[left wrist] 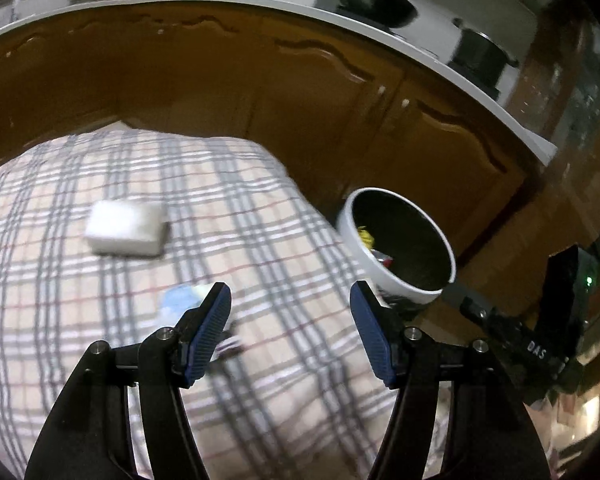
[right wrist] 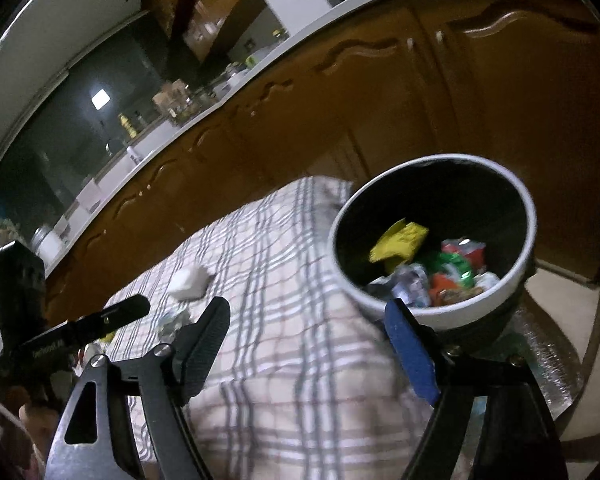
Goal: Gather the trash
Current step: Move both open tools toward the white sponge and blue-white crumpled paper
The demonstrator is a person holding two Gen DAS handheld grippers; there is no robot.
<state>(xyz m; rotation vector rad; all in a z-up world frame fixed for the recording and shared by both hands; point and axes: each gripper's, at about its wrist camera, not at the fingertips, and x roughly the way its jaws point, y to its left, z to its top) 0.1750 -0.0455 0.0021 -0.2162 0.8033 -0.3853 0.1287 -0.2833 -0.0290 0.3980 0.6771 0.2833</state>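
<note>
Bin [right wrist: 432,240] of trash beyond right jaws (apart, empty)

Left hand-held gripper [left wrist: 291,304] gapes empty over checked cloth [left wrist: 100,280].

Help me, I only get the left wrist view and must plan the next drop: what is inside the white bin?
Observer: The bin holds a yellow wrapper and green, red and silvery crumpled pieces, well below the rim.
Operator: Is the right tool carrying anything?
Observer: No. The right tool is open with nothing between its pads, near the bin's edge.
</note>
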